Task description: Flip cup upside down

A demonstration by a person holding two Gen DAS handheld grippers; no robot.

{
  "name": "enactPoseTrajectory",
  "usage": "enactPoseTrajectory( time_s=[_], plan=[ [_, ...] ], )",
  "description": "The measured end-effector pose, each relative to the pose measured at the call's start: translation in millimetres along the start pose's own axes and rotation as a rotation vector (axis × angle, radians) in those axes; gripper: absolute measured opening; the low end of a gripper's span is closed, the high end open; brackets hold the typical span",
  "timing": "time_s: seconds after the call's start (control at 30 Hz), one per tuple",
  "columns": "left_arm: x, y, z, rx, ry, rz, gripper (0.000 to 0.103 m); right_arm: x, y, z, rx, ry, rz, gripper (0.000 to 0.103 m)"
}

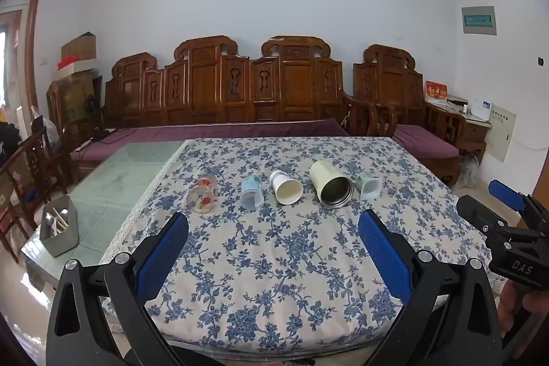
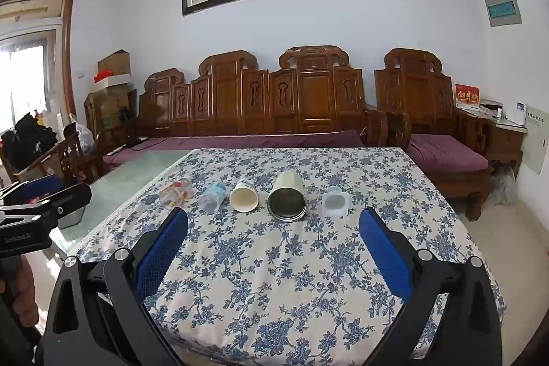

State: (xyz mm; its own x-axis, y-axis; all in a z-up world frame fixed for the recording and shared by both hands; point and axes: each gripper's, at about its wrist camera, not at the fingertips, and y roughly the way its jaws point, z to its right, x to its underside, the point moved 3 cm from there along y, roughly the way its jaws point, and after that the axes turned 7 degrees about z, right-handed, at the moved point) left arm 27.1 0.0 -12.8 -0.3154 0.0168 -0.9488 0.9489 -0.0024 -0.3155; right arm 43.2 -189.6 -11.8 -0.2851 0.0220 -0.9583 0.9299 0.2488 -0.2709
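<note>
Several cups lie on their sides in a row on the floral tablecloth (image 1: 274, 263), mouths toward me: a clear glass with red flowers (image 1: 203, 197) (image 2: 175, 192), a clear plastic cup with a blue label (image 1: 251, 193) (image 2: 212, 196), a white paper cup (image 1: 285, 187) (image 2: 243, 196), a cream metal tumbler (image 1: 331, 183) (image 2: 287, 199) and a small square-mouthed cup (image 1: 369, 186) (image 2: 334, 203). My left gripper (image 1: 272, 230) is open and empty, well short of the row. My right gripper (image 2: 272, 228) is open and empty, also short of the row.
A grey holder with chopsticks and spoons (image 1: 60, 225) stands on the bare glass tabletop (image 1: 113, 180) at the left. A carved wooden sofa (image 1: 240, 91) with purple cushions runs behind the table. The right gripper shows at the left wrist view's right edge (image 1: 507, 228).
</note>
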Motion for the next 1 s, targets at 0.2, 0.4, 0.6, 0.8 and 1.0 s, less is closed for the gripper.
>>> enactPoseTrajectory(
  time_s=[0.2, 0.4, 0.6, 0.8, 1.0],
  plan=[
    [-0.4, -0.7, -0.5, 0.001, -0.001, 0.002, 0.095, 0.5, 0.4, -0.5, 0.002, -0.004, 0.002, 0.100],
    [-0.8, 1.7, -0.6, -0.001, -0.007, 0.002, 0.095, -0.6, -1.1, 0.3, 0.003, -0.001, 0.002, 0.100],
    [-0.9, -0.4, -3.7, 0.000, -0.016, 0.010, 0.095, -0.7, -1.5, 0.3, 0.003, -0.002, 0.001, 0.100],
    [-3.3, -2.8, -3.4, -0.001, -0.025, 0.019, 0.095, -1.2, 1.1, -1.9, 0.004, -0.001, 0.001, 0.101],
    [-2.8, -3.7, -5.3, 0.001, -0.026, 0.018, 0.095, 2.7, 3.7, -0.3, 0.003, -0.001, -0.001, 0.100]
  ],
)
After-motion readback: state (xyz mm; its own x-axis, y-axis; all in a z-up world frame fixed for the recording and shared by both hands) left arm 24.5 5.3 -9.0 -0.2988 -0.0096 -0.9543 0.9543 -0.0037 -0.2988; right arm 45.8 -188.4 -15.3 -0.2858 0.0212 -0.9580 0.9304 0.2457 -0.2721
